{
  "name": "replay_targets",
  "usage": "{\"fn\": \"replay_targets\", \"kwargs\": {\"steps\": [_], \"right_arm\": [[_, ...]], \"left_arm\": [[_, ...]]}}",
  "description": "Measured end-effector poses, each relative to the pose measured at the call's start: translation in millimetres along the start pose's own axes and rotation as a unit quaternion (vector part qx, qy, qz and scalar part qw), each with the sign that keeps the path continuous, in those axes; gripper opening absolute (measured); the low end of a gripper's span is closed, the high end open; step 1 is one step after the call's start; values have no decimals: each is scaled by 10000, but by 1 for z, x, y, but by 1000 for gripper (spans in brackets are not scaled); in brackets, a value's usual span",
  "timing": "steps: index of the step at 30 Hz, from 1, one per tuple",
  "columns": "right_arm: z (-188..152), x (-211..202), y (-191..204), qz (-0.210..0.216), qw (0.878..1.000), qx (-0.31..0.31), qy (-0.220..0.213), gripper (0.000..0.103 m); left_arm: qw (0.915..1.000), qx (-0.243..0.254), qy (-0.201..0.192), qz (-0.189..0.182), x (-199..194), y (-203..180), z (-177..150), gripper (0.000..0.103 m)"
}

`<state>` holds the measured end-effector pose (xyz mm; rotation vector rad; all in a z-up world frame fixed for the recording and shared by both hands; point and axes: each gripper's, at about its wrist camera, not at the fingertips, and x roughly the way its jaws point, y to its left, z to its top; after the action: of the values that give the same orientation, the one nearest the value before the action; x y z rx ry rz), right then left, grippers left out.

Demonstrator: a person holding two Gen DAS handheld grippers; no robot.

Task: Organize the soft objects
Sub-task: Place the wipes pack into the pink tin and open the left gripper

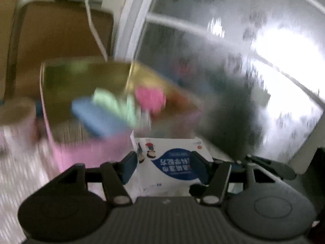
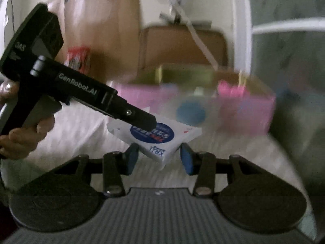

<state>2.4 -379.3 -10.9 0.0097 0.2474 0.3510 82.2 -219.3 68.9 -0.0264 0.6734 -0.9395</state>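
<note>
My left gripper clamped on tissue pack; right gripper open, straddling its corner. Pack looks light, squashy, slick wrap; I'd pinch sides.

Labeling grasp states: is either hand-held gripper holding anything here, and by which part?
The left hand-held gripper grips the white tissue pack across its near end. The right hand-held gripper is open, empty, its fingers straddling the pack's near corner.

"GenRobot.AI" on the left tongs' body
</note>
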Motion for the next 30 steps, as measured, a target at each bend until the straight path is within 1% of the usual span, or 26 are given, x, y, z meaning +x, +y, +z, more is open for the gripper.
{"fn": "replay_targets", "kwargs": {"steps": [2,3,6,8,9,10,11,13,14,16,17,19,22,24,25,27,30], "right_arm": [[19,-1,-5,-73,9991,-7,-413,48],[26,2,-7,-107,9983,-12,-573,48],[48,21,-13,-179,9962,-33,-850,48],[55,44,-21,-189,9964,-22,-832,48],[57,55,-22,-209,9968,-17,-772,48],[58,68,-23,-244,9972,-38,-712,48],[59,82,-24,-313,9975,-87,-634,48],[62,100,-22,-661,9967,-169,-436,49],[63,115,-23,-950,9948,-180,-317,49],[62,128,-26,-1366,9904,-140,-144,49],[62,128,-29,-1374,9904,11,-132,49],[59,117,-29,-1212,9919,222,-294,49],[55,107,-16,-1208,9918,136,-402,49],[51,100,-9,-1101,9926,198,-472,49],[49,95,-3,-1051,9927,250,-528,49],[53,99,3,-948,9931,309,-625,49],[54,92,21,-732,9938,389,-737,49]], "left_arm": [[9996,48,-225,133,-2,2,20,57],[9992,65,-320,220,0,3,28,60],[9973,57,-462,566,15,16,43,61],[9954,10,-453,850,32,29,49,63],[9943,11,-446,970,40,32,48,68],[9929,35,-406,1115,49,36,48,75],[9907,43,-326,1321,59,41,48,78],[9854,-20,-241,1685,68,50,46,78],[9839,-112,-229,1767,67,54,45,78],[9861,-321,-382,1587,49,59,43,78],[9867,-316,-470,1525,40,60,41,78],[9855,-214,-668,1548,21,59,37,78],[9864,-172,-815,1418,-2,58,26,78],[9862,-108,-903,1382,-20,57,13,78],[9858,-77,-934,1390,-29,57,7,78],[9856,-61,-945,1402,-46,60,-6,78],[9843,-219,-895,1507,-77,74,-34,78]]}}
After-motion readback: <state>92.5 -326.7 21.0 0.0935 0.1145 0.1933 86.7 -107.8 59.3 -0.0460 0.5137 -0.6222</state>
